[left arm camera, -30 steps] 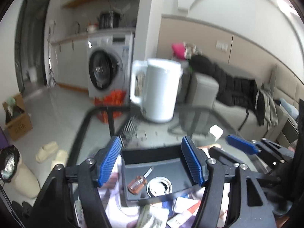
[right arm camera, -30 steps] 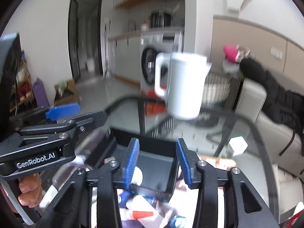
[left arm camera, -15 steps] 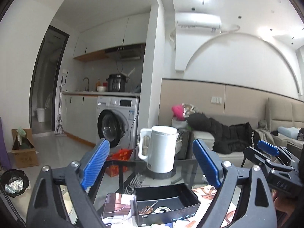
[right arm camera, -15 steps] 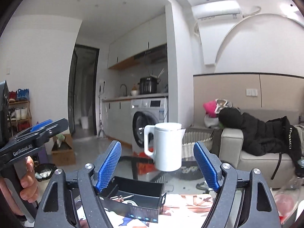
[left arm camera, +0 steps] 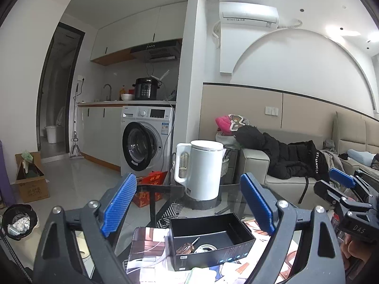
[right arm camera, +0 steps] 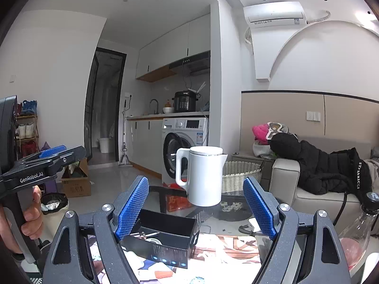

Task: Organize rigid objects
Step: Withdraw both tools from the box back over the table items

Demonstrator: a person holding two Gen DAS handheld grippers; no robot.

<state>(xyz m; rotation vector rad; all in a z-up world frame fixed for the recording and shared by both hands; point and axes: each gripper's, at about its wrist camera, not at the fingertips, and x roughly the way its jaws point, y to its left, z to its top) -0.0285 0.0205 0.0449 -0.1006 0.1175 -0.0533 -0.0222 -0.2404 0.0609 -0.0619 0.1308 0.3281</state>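
An open black box (left arm camera: pixel 210 239) sits on the glass table (left arm camera: pixel 232 203), also in the right wrist view (right arm camera: pixel 165 234). Inside it lie a small screwdriver (left arm camera: pixel 187 246) and a round metal lid (left arm camera: pixel 205 248). My left gripper (left arm camera: pixel 189 206) is open and empty, raised above and behind the box. My right gripper (right arm camera: pixel 196 208) is open and empty, also raised over the table. Each gripper shows at the edge of the other's view: the right one (left arm camera: pixel 341 179) and the left one (right arm camera: pixel 54 151). Loose papers and small items (right arm camera: pixel 225 248) lie around the box.
A white electric kettle (left arm camera: pixel 201 170) stands on the table's far side. A clear bottle with red liquid (right arm camera: pixel 360 232) stands at the right. Beyond are a washing machine (left arm camera: pixel 144 146), a sofa with a black coat (left arm camera: pixel 291 161) and a wicker basket (right arm camera: pixel 239 172).
Both grippers have lifted up and back from the box and opened wide. The views have swung from looking down into the box to looking level across the room.
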